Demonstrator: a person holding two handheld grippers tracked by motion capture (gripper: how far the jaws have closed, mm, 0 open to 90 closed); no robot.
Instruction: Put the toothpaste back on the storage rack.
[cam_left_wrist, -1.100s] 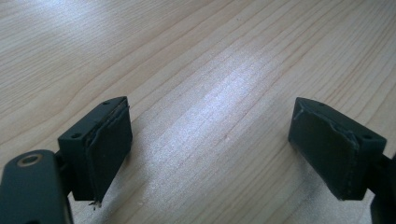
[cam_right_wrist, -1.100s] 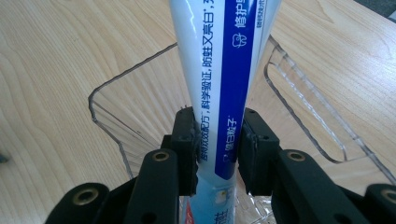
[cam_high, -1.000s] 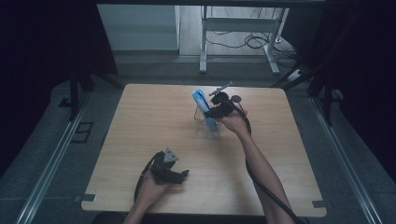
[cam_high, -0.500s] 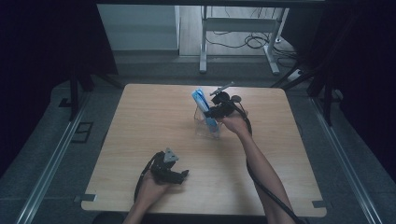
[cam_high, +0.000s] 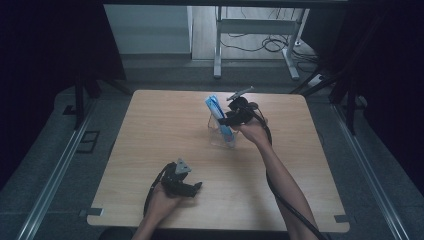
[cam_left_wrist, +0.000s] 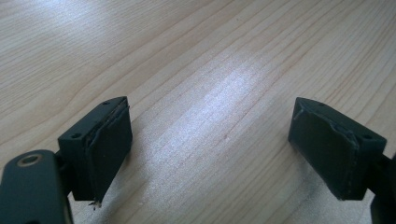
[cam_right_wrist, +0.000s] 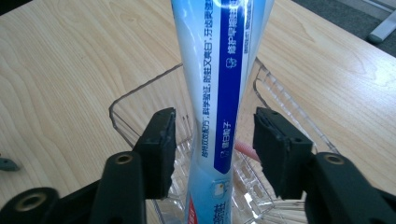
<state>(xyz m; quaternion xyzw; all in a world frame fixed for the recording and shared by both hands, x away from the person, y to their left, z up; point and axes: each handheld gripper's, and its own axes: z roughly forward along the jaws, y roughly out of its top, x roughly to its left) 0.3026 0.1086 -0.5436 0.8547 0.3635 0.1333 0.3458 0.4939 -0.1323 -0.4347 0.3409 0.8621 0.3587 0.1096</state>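
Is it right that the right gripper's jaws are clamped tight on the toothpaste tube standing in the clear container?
Not quite: the right gripper has just been opening. In the right gripper view there are gaps between its pads and the toothpaste tube, which does stand in the clear container.

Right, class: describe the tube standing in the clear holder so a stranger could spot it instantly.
Start at the wooden table and look toward its far middle for the clear plastic holder. The toothpaste tube leans up out of it, pale blue and white with a dark blue printed stripe, the table's one colourful thing.
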